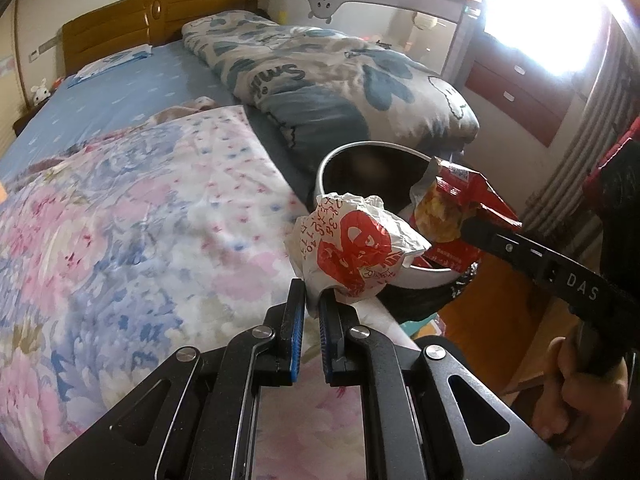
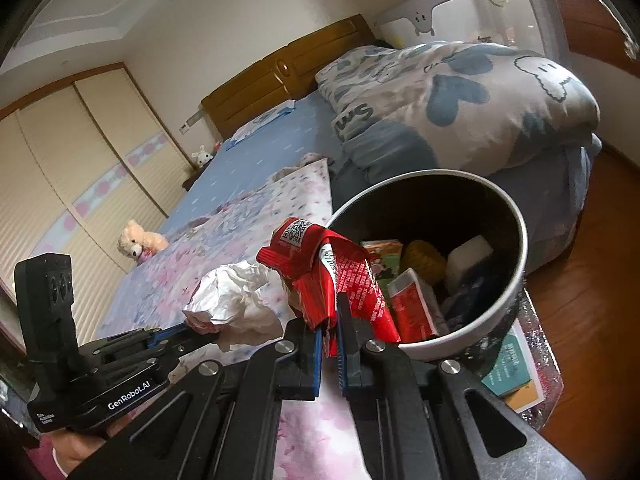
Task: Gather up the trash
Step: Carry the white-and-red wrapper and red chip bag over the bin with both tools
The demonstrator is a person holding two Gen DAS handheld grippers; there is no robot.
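daylight scene, blown-out window glare (image 1: 552,32) top right in left wrist view, right wrist view evenly lit, soft shadows, strong fisheye bending plus dark vignette corners, floral quilt (image 1: 120,220) slightly motion-blurred

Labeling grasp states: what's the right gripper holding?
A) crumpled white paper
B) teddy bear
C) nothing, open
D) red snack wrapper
D: the right gripper is shut on the red snack wrapper beside the trash bin; the crumpled white paper is in the left gripper.

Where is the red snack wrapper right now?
The red snack wrapper is pinched in the right hand-held gripper, at the near rim of the trash bin, beside the bed.
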